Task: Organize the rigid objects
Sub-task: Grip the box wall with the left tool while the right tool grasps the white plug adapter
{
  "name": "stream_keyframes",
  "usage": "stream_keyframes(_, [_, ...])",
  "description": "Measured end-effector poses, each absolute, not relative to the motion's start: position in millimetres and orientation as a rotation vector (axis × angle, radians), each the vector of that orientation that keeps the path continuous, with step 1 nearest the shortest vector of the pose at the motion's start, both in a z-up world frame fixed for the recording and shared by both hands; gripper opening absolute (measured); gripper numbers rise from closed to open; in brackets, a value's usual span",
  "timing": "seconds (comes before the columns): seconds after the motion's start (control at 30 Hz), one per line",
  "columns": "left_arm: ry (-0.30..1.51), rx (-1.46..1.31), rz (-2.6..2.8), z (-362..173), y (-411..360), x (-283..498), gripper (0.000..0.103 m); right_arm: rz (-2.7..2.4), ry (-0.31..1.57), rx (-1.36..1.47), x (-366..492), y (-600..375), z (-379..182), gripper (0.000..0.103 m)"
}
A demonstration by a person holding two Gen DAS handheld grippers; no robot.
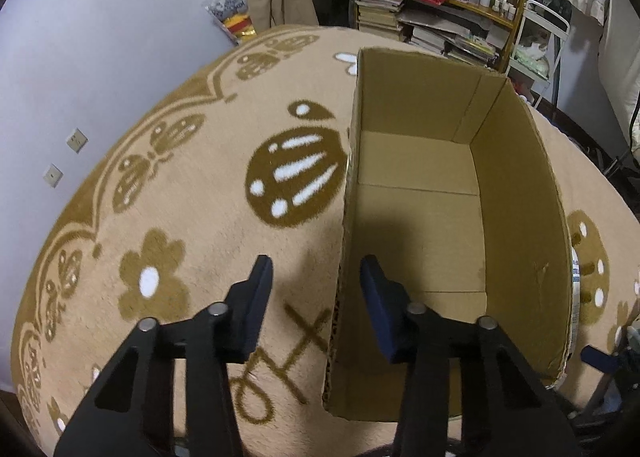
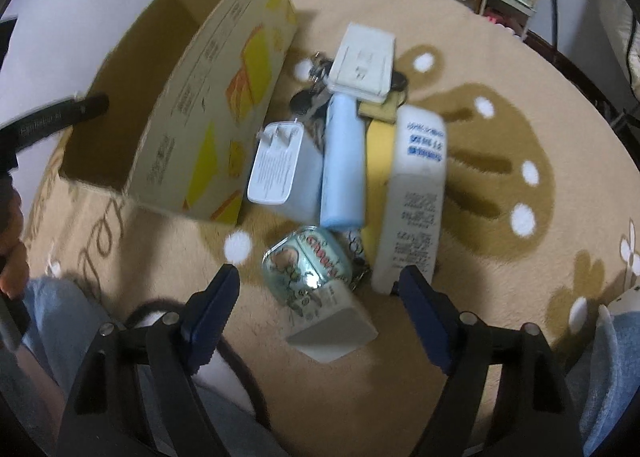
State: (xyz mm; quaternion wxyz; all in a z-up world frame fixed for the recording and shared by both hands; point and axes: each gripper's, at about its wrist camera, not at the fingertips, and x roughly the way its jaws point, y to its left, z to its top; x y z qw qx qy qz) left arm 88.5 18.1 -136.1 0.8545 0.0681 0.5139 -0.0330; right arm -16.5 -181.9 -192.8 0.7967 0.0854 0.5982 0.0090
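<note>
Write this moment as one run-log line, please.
left gripper: open, straddling cardboard box wall | right gripper: open over clutter | box: empty

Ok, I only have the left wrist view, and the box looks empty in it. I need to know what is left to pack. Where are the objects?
Observer: A pile lies on the rug beside the cardboard box's printed outer wall.
Operator: What is nearest the other hand?
Observer: The right hand-held gripper hangs open over a decorated case.
Operator: Anything close to the box?
Observer: A white plug adapter lies nearest that wall, prongs showing.
</note>
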Motion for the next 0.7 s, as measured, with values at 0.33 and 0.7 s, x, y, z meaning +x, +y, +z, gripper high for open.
stream_keyframes(0.33, [1.094, 0.154, -0.044, -140.9, 21.1, 88.7, 0.026, 0.027, 1.391, 0.124, -16.7, -174.2, -218.9, 0.064])
stream_keyframes(0.7, [1.1, 0.157, -0.055, -142.2, 20.5, 89.1, 0.02, 0.044, 1.407, 0.089, -24.0, -157.4, -228.3, 0.054])
